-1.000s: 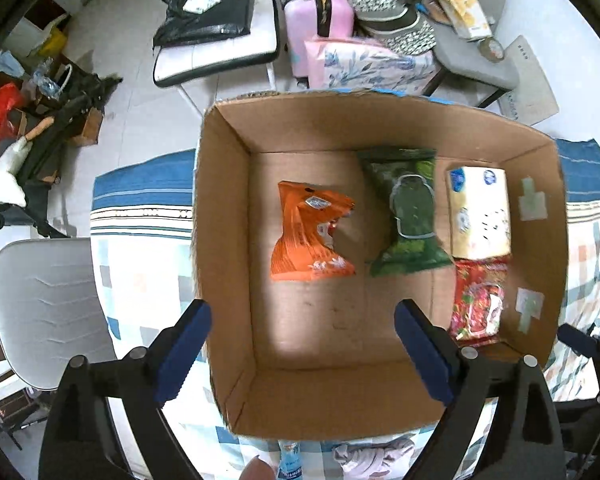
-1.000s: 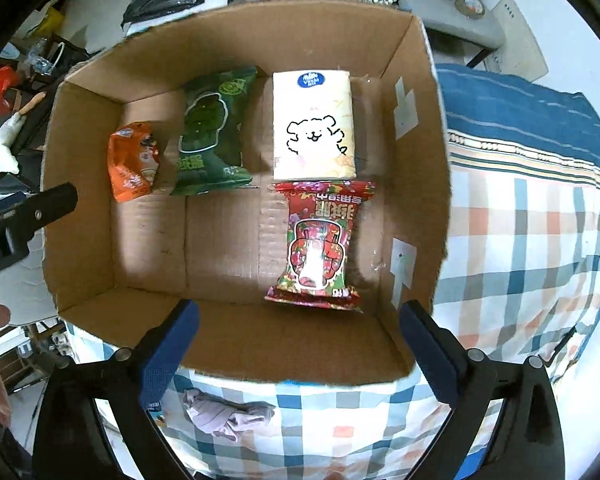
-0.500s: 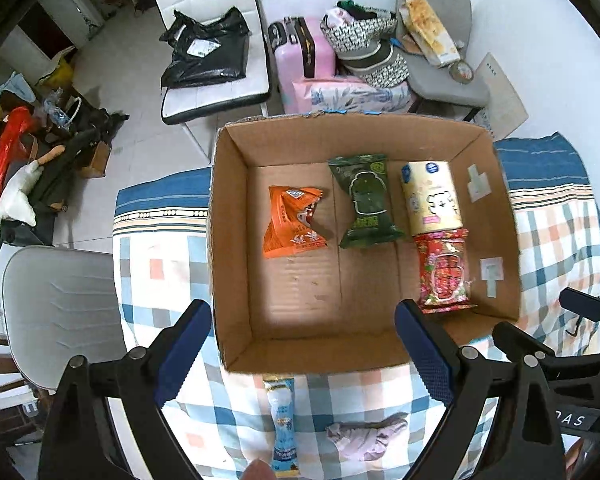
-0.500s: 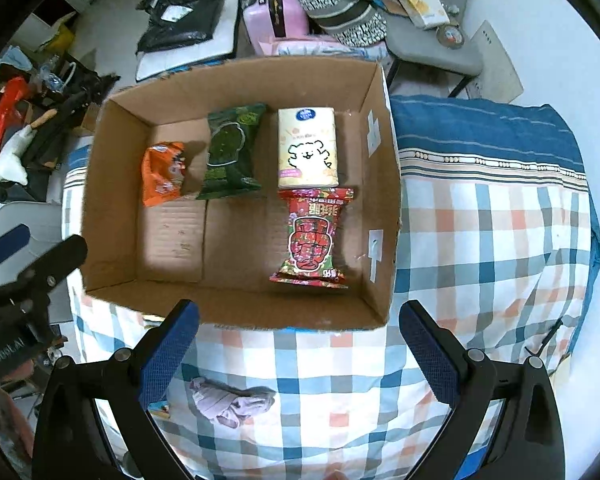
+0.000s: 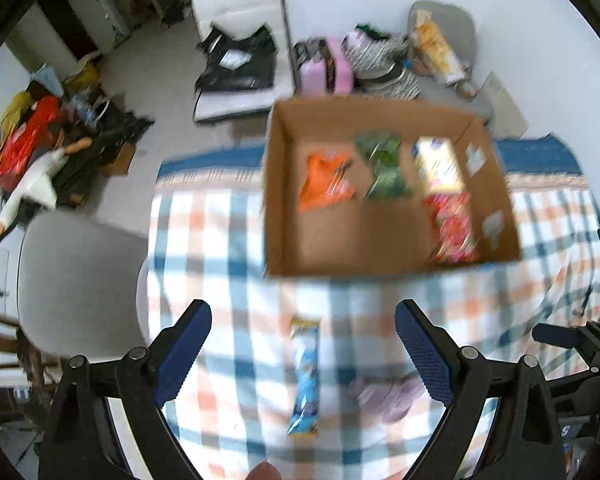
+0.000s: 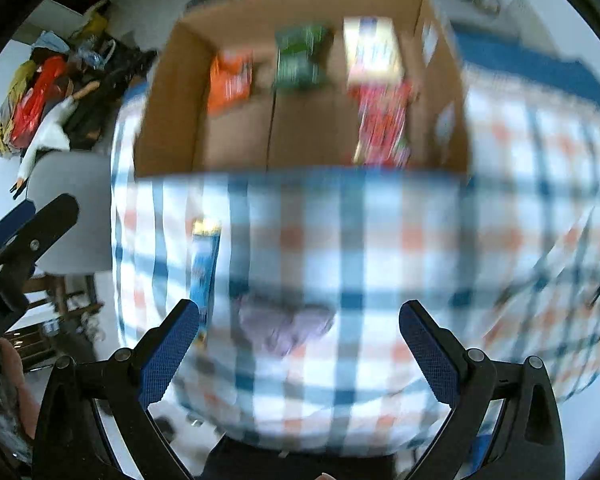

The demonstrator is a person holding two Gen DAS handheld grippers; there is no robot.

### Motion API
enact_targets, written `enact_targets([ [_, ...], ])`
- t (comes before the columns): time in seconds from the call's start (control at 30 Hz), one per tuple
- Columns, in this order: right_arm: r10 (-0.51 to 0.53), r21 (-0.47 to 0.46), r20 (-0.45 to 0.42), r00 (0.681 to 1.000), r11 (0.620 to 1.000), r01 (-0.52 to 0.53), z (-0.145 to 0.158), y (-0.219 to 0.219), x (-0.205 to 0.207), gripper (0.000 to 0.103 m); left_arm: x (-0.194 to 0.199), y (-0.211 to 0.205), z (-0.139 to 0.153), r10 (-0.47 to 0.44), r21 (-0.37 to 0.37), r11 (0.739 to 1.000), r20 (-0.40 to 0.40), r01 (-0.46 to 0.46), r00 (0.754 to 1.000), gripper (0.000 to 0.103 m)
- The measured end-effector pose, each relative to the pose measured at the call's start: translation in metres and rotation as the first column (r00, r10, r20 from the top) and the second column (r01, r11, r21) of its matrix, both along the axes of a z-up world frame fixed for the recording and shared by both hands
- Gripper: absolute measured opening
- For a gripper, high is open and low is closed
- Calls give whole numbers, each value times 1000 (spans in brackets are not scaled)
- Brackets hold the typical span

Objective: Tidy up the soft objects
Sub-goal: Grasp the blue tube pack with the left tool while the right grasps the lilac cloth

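The left gripper (image 5: pixel 303 320) has its two blue, bumpy pads spread wide apart with nothing between them. The right gripper (image 6: pixel 299 322) is spread wide too, and holds nothing.

Both pictures are smeared, so small print cannot be read.

Ahead of both grippers sits one brown cardboard box (image 5: pixel 384 268) with its top open, on a soft checked cloth (image 5: pixel 220 248) of white, blue and orange squares. Four packs lie flat in the box. There is one crinkly orange bag (image 5: pixel 324 180), one shiny green bag (image 5: pixel 384 172), one pale block-shaped pack (image 5: pixel 438 166) with a blue mark on top, and one red bag (image 5: pixel 454 224) just in front of the pale one.

Two soft things lie on the cloth, nearer the grippers than the box. One is a long thin blue wrapper (image 5: pixel 306 376) with a yellow end, between the left gripper's pads. The other is a crumpled purple rag (image 6: pixel 286 326), maybe a sock, between the right gripper's pads, closer to the left pad.
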State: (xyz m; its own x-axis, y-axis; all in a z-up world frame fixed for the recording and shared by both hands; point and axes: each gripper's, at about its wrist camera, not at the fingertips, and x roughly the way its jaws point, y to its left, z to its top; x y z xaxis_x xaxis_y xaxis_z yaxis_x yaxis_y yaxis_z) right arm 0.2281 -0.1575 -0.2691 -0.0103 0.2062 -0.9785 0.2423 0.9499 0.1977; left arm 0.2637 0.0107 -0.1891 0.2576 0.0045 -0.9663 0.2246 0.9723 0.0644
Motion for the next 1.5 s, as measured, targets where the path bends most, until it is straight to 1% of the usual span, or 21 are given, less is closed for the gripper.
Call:
enact_targets([
  [0.07, -7, 36, -66, 998, 999, 10, -31, 11, -15, 102, -13, 16, -22, 34, 3, 999, -52, -34, 998, 94],
  [0.13, 15, 37, -100, 995, 999, -11, -55, 22, -25, 102, -26, 28, -47, 58, 7, 998, -115, -58, 992, 94],
  [0.23, 53, 28, -163, 985, 998, -49, -89, 39, -37, 102, -45, 45, -89, 100, 30, 995, -207, -95, 973, 94],
  [0.33, 67, 27, -217, 974, 998, -63, -119, 53, -44, 102, -60, 52, -126, 122, 61, 992, -271, -110, 955, 94],
  [0.47, 67, 19, -267, 961, 998, -64, -151, 65, -50, 102, -64, 55, -165, 143, 95, 988, -328, -118, 934, 94],
  [0.57, 51, 18, -297, 954, 999, -48, -169, 70, -53, 101, -64, 58, -182, 149, 101, 988, -357, -121, 922, 94],
  [0.73, 50, -2, -301, 952, 999, -53, -181, 77, -55, 88, -62, 55, -197, 132, 110, 989, -376, -97, 917, 94],
  [0.83, 68, -7, -300, 951, 997, -74, -180, 84, -53, 77, -57, 52, -200, 121, 107, 990, -384, -86, 916, 94],
  [0.87, 76, -6, -297, 952, 997, -82, -178, 86, -52, 67, -57, 51, -201, 115, 108, 991, -384, -79, 916, 94],
  [0.9, 83, 2, -299, 950, 996, -87, -178, 89, -53, 62, -56, 50, -201, 106, 93, 993, -384, -76, 917, 94],
  [0.93, 86, 1, -301, 950, 996, -90, -177, 91, -54, 61, -56, 48, -201, 97, 89, 994, -386, -67, 917, 94],
  [0.97, 93, 4, -300, 949, 995, -96, -176, 92, -55, 54, -52, 43, -203, 92, 87, 994, -389, -62, 917, 94],
  [1.03, 102, 6, -300, 948, 994, -105, -172, 93, -59, 49, -51, 40, -202, 80, 70, 996, -395, -57, 915, 94],
  [1.07, 106, 3, -298, 948, 994, -111, -171, 93, -61, 42, -50, 39, -202, 76, 60, 997, -401, -56, 913, 94],
  [1.1, 112, -11, -300, 947, 993, -120, -168, 91, -63, 21, -50, 37, -202, 71, 49, 997, -405, -56, 912, 94],
  [1.23, 98, -19, -305, 947, 994, -109, -160, 75, -69, 21, -49, 27, -204, 47, 4, 999, -426, -50, 903, 94],
  [1.3, 102, -27, -298, 949, 993, -115, -156, 66, -71, 21, -50, 17, -207, 38, 0, 999, -432, -42, 901, 94],
  [1.37, 96, -2, -297, 950, 995, -101, -152, 60, -74, 23, -48, 7, -214, 27, -10, 999, -444, -35, 896, 94],
  [1.43, 124, 5, -303, 945, 992, -129, -148, 55, -74, 30, -47, 0, -221, 19, -21, 999, -459, -32, 888, 94],
  [1.47, 133, -6, -302, 944, 990, -141, -145, 55, -75, 39, -46, -4, -226, 15, -22, 999, -465, -29, 885, 92],
  [1.5, 140, -9, -292, 946, 989, -149, -140, 56, -76, 53, -46, -8, -231, 11, -17, 1000, -471, -21, 882, 87],
])
